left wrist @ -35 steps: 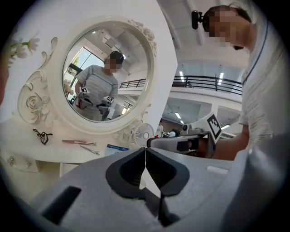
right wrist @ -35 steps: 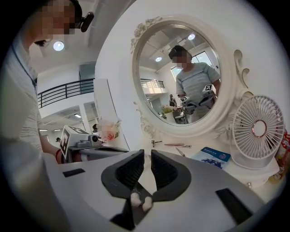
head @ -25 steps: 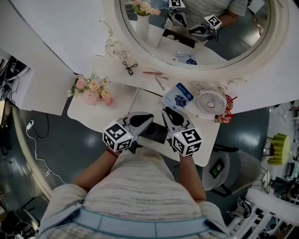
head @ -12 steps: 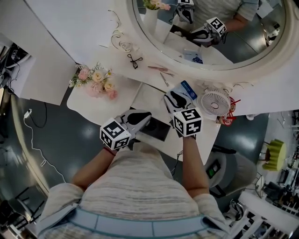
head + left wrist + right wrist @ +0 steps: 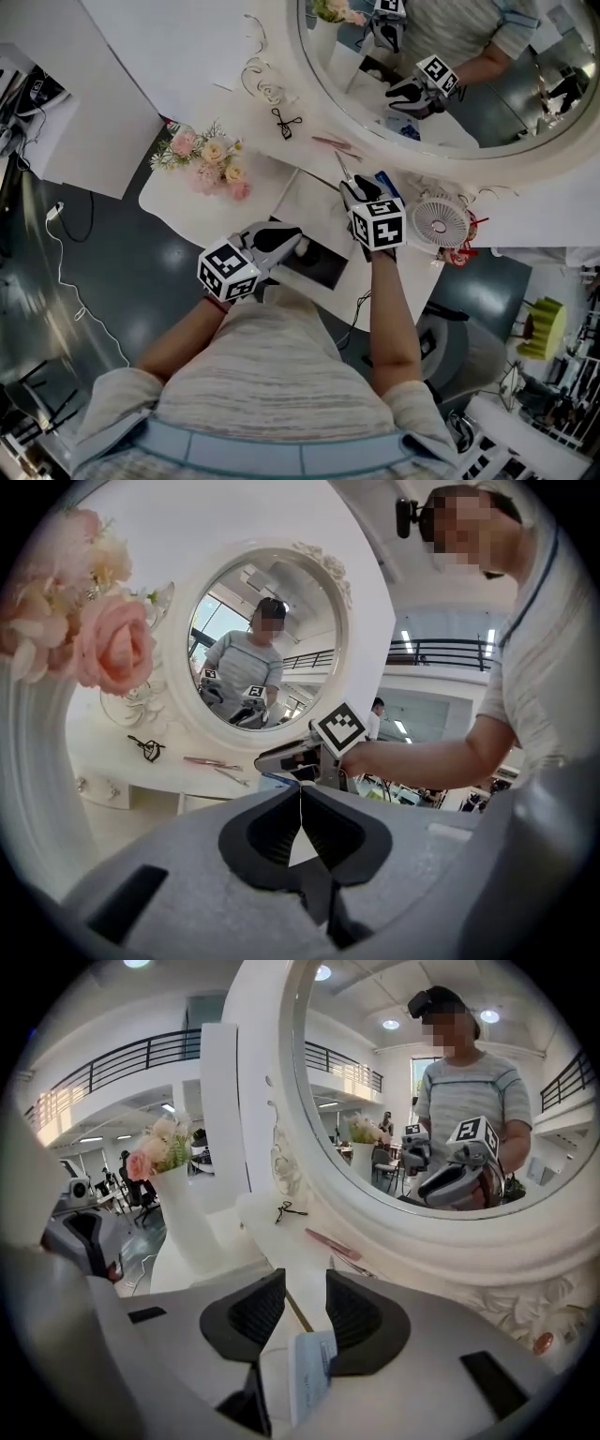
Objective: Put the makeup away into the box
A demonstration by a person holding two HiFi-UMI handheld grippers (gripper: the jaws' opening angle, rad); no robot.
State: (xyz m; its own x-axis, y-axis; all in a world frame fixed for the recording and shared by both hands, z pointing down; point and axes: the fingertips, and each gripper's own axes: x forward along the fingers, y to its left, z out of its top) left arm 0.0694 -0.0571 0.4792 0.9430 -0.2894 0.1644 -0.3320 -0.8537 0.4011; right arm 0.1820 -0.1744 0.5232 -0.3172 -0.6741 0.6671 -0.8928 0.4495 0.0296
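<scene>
A dark box [image 5: 317,267] lies at the near edge of the white dressing table [image 5: 253,202]. My left gripper [image 5: 296,246] rests by the box's left end, shut with nothing in it; its jaws meet in the left gripper view [image 5: 301,799]. My right gripper [image 5: 358,188] has its jaws opening over a blue-and-white pack [image 5: 391,184]. In the right gripper view [image 5: 305,1309] the pack [image 5: 309,1372] lies low between the jaws, by the right one, with the pads off it, and a thin brown stick [image 5: 298,1312] lies on the table past it.
A pink pencil [image 5: 330,142], tweezers [image 5: 343,165] and a black eyelash curler [image 5: 286,120] lie below the round mirror [image 5: 525,141]. A small white fan [image 5: 439,223] stands right of the pack. A bunch of pink flowers [image 5: 211,159] stands at the left.
My right gripper has moved away from the dark box, towards the mirror and over the blue-and-white pack. My left gripper has stayed by the box.
</scene>
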